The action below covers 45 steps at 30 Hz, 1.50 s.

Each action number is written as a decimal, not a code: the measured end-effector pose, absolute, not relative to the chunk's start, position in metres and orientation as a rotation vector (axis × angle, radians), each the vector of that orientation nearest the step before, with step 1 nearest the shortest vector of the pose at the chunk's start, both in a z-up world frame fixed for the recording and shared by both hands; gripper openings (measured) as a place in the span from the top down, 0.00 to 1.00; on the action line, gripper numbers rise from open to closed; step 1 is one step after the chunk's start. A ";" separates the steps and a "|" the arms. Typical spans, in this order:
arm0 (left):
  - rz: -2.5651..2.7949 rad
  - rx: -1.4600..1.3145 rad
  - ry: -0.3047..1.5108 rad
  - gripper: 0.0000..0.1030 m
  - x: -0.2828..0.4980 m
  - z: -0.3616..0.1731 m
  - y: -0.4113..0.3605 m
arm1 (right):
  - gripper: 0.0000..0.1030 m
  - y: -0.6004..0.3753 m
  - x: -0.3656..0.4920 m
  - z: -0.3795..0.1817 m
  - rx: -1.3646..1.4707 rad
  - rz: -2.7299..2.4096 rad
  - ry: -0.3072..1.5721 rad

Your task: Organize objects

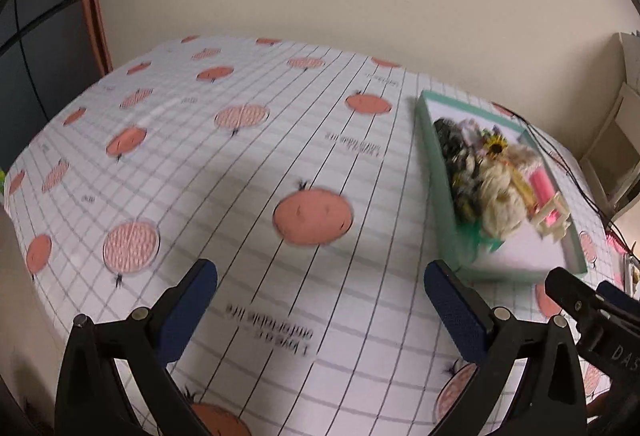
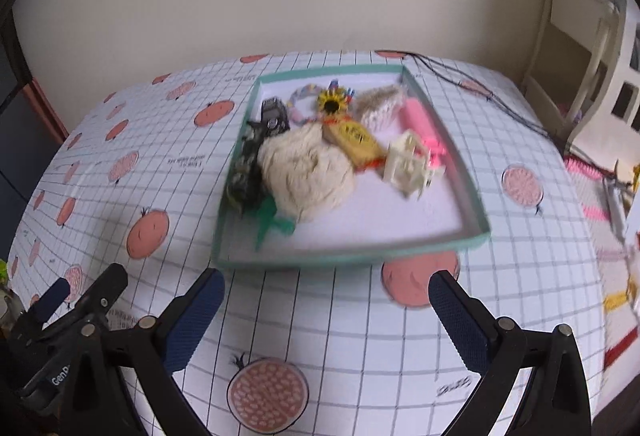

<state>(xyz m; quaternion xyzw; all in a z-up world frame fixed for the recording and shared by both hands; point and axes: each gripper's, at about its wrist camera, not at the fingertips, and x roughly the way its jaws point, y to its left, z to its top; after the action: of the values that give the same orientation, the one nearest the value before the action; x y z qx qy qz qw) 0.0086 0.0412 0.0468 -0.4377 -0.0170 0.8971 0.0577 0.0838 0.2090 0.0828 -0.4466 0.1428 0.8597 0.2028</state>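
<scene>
Both grippers, left and right, hover level over the fruit-print tabletop at the bottom of frame, jaws spread wide and holding nothing. Beyond them, mid-frame, the teal tray holds a cream yarn bundle, a sunflower and a pink comb.
</scene>
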 end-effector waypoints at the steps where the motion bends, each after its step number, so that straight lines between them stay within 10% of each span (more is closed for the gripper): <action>1: 2.719 -1.338 -0.057 0.00 0.010 0.042 0.039 | 0.00 0.206 0.087 0.078 -1.245 2.394 0.396; 45: 2.805 -1.427 -0.007 0.00 0.018 -0.012 0.019 | 0.00 0.184 0.108 0.011 -1.217 2.324 0.319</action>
<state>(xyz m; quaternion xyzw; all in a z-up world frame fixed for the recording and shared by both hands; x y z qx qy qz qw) 0.0184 0.0187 -0.0116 -0.4536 -0.0021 0.8912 -0.0028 0.1083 0.1842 0.0107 -0.4462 0.1169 0.8522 0.2472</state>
